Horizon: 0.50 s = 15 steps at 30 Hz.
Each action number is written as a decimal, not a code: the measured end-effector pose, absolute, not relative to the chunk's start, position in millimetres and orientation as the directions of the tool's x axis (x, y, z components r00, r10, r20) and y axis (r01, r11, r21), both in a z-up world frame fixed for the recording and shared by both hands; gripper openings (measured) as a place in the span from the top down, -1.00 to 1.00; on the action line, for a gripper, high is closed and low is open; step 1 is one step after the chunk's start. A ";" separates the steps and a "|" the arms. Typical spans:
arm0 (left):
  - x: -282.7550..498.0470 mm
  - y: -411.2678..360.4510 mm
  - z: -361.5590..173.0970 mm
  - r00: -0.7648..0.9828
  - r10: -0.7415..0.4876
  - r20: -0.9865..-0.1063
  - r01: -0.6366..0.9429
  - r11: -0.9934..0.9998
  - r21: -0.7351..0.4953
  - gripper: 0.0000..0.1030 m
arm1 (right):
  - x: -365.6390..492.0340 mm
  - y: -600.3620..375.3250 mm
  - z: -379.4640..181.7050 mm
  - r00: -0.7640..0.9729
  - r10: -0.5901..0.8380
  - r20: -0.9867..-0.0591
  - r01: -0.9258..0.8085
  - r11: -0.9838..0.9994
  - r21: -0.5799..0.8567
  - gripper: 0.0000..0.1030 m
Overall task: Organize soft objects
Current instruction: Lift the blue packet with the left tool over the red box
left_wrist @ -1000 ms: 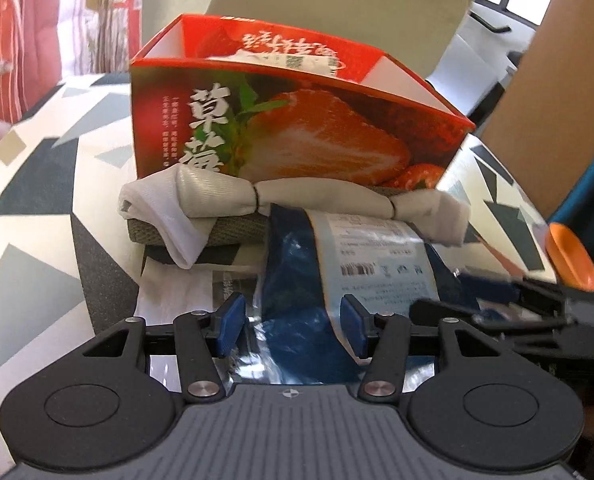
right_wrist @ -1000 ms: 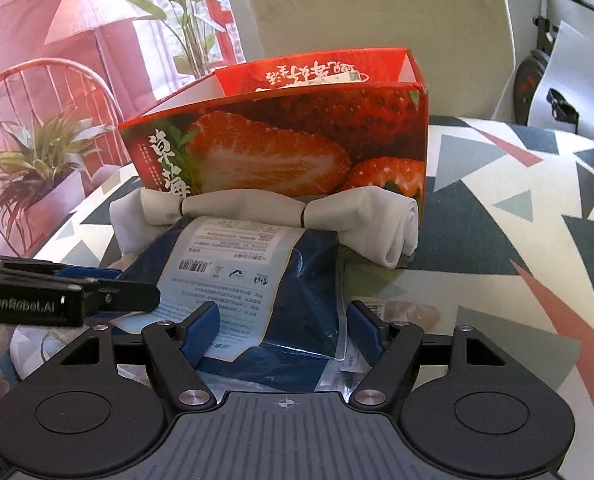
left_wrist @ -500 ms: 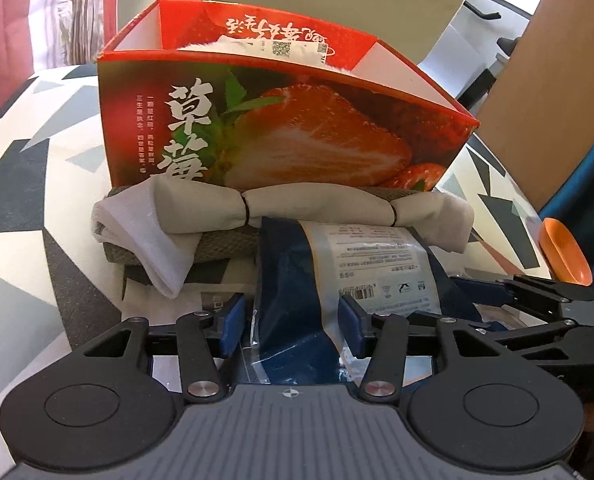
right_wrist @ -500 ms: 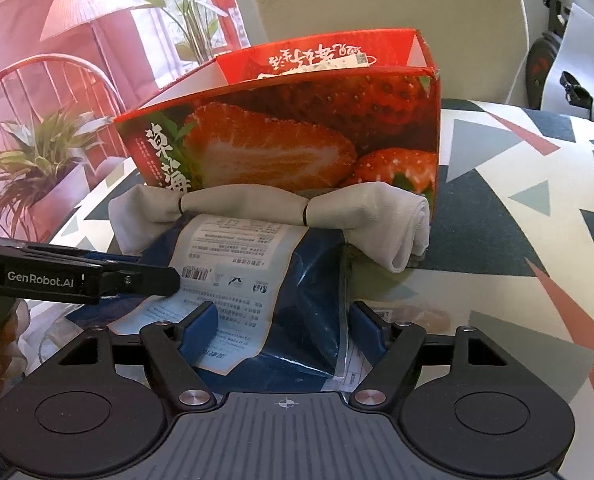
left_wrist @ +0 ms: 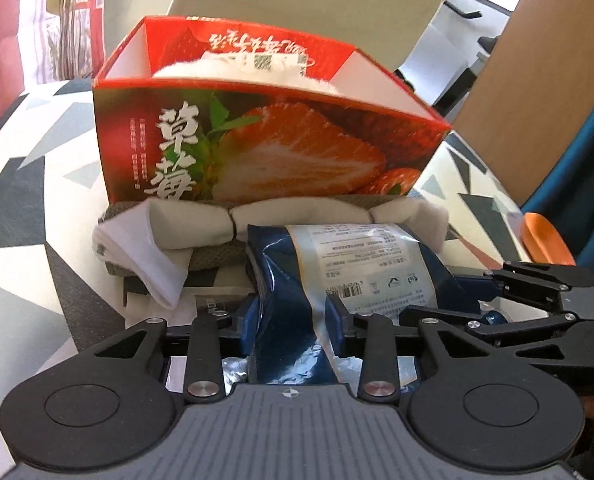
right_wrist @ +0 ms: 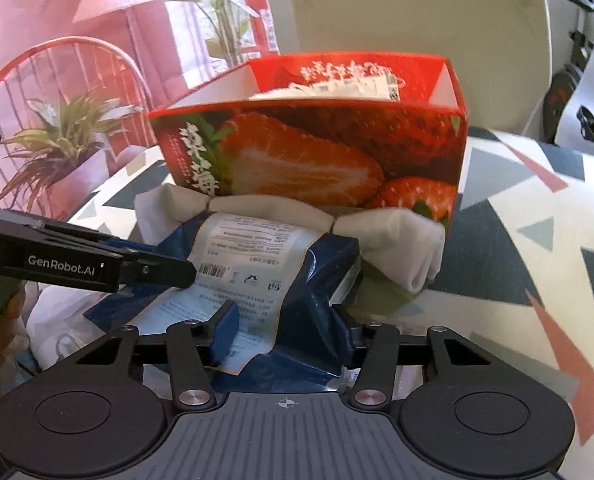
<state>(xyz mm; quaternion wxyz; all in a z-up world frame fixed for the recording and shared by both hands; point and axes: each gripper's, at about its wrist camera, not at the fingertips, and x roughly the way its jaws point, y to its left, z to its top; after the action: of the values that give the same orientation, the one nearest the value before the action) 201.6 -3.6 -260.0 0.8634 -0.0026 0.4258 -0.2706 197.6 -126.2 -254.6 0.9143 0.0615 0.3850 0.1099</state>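
Observation:
A blue plastic package with a white label [left_wrist: 337,272] [right_wrist: 257,268] lies in front of a red strawberry box [left_wrist: 273,148] [right_wrist: 317,152]. My left gripper [left_wrist: 291,316] is shut on the package's left end, and my right gripper [right_wrist: 285,320] is shut on its right end, crumpling it. A rolled beige cloth [left_wrist: 297,216] [right_wrist: 389,228] rests against the box's base, on a grey cloth [left_wrist: 213,256]. A white soft item with a label [left_wrist: 253,64] [right_wrist: 337,88] sits inside the open box.
The table [left_wrist: 25,208] [right_wrist: 537,216] has a triangle-patterned top. A beige chair [left_wrist: 309,4] stands behind the box. An orange object [left_wrist: 545,240] lies at the right. White plastic bags [right_wrist: 57,328] lie at the left. Plants [right_wrist: 57,132] stand beyond the table.
Both grippers have squeezed in on the blue package and lifted with it; it now crumples between the fingers. The box's open top and its white contents show more.

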 end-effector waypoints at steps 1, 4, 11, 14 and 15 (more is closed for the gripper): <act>200.1 -2.8 -256.4 0.494 -0.474 -0.729 0.469 0.851 -0.235 0.28 | 196.0 -125.4 -250.8 0.683 0.248 -0.687 -0.162 0.969 0.189 0.12; 195.8 1.4 -245.4 0.504 -0.488 -0.712 0.483 0.843 -0.236 0.27 | 190.8 -122.7 -236.9 0.698 0.249 -0.671 -0.192 0.968 0.160 0.13; 186.1 10.3 -219.4 0.538 -0.516 -0.667 0.493 0.834 -0.247 0.27 | 183.7 -113.8 -208.4 0.733 0.247 -0.634 -0.252 0.964 0.084 0.14; 184.8 15.3 -210.4 0.547 -0.526 -0.651 0.488 0.833 -0.263 0.27 | 182.9 -109.7 -199.1 0.743 0.244 -0.623 -0.274 0.961 0.049 0.14; 185.3 15.5 -208.4 0.552 -0.526 -0.648 0.488 0.833 -0.260 0.27 | 183.3 -107.7 -196.5 0.743 0.244 -0.623 -0.283 0.958 0.037 0.14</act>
<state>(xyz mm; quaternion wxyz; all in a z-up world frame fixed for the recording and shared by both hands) 185.3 15.5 -208.4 0.8805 -0.0248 0.3759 -0.2879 183.3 -107.7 -196.5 0.9332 -0.0300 0.3291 0.1413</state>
